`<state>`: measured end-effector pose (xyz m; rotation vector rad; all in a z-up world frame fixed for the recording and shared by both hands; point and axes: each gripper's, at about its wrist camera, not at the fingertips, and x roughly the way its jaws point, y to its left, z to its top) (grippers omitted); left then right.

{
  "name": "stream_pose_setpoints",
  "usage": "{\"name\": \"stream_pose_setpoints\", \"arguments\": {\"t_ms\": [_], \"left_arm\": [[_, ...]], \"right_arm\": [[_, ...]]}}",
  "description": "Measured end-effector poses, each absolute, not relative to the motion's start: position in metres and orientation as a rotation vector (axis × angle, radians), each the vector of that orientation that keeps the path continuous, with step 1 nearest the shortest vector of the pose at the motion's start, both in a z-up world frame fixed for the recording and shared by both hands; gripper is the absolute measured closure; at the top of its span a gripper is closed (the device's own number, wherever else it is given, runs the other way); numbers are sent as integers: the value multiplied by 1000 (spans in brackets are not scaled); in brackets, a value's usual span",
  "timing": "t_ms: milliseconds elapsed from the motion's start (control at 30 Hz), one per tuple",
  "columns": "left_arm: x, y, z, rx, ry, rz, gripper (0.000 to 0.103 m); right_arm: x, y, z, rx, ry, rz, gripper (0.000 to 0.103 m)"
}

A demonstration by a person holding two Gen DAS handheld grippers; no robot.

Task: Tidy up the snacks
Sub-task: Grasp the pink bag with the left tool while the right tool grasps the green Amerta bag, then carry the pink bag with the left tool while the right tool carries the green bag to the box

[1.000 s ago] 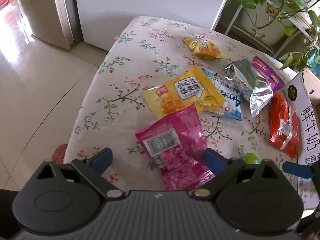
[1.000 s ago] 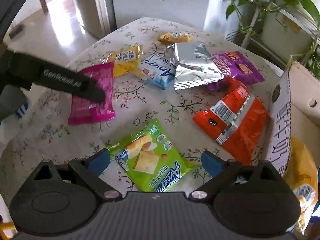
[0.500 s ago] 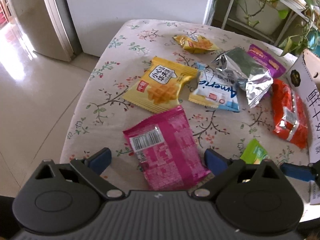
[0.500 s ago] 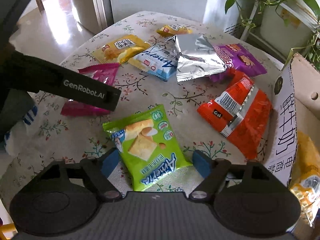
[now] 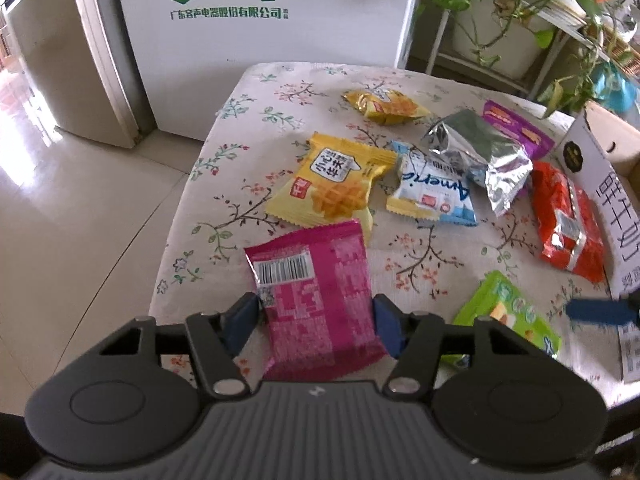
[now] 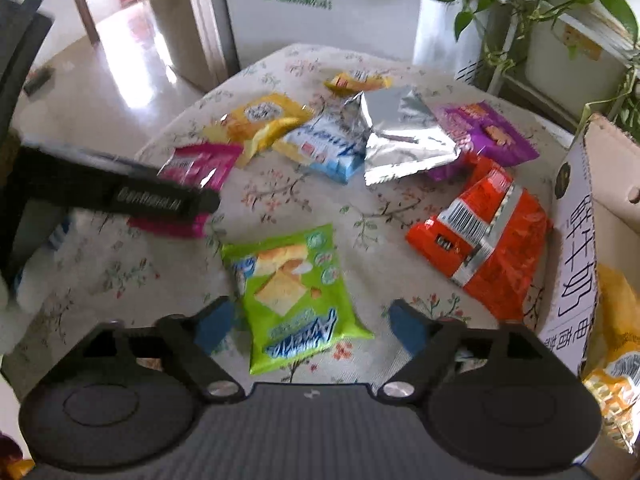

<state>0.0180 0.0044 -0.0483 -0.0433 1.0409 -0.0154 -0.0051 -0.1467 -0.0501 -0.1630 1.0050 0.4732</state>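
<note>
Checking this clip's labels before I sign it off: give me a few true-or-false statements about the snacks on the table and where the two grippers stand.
1. The pink packet lies between the left gripper's closing jaws. True.
2. The green packet lies barcode side up. False: its printed front with the cracker picture faces up.
3. The silver packet overlaps the purple packet. True.
4. The right gripper is clamped on the red packet. False: its jaws are opening around the green packet; the red one lies apart.
5. The cardboard box is empty. False: a yellow packet lies inside.
</note>
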Motion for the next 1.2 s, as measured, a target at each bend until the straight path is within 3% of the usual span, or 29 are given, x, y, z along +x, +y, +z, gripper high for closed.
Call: {"name": "stream_pose_setpoints", "arguments": {"t_ms": [67, 200, 300, 367, 433, 467, 1200], "left_arm": [[17, 8, -50, -46, 1043, -8, 26], [18, 4, -55, 5, 1025, -3, 17], [19, 4, -55, -13, 1012, -8, 26], [18, 1, -53, -3, 997, -20, 42], [17, 0, -51, -1, 991, -35, 49], [16, 1, -50, -9, 991, -37, 51], [-14, 7, -13, -95, 888, -2, 52]], "right_arm": [[-3, -143, -52, -164, 1002, 480, 9], [3, -135, -62, -211, 1018, 456, 10], [4, -135, -62, -205, 1020, 440, 14], [5, -137, -60, -201, 1011, 427, 28], [6, -140, -58, -182, 1012, 411, 42], [6, -142, -57, -162, 1018, 414, 44], [-3, -162, -1, -6, 896, 369, 45]]}}
